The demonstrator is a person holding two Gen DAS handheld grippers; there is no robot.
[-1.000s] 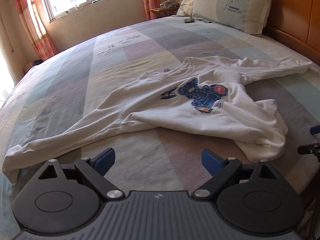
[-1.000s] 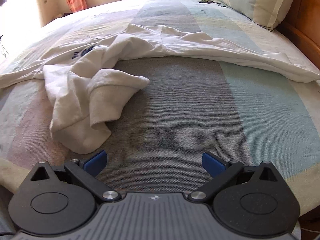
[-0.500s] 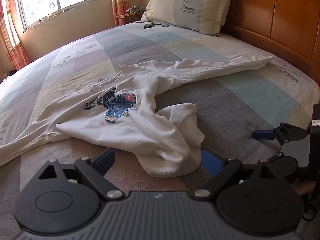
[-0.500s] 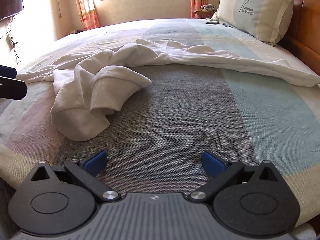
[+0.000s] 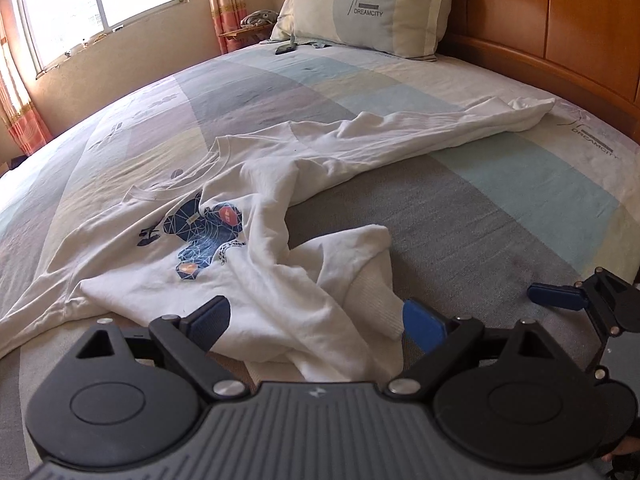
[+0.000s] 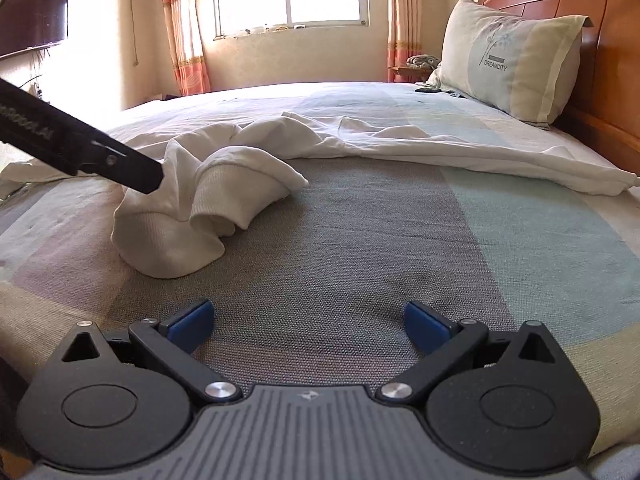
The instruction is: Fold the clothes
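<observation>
Sweatshirt hem hidden behind left hand-held gripper, small dark object by pillow unidentifiable

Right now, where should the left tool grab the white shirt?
Best guess: the ribbed hem, bunched in a thick roll at the near bed edge. It already lies between the open left tool, so coming straight forward and low should pinch it. The rest of the white shirt lies flatter and looks harder to pinch.
</observation>
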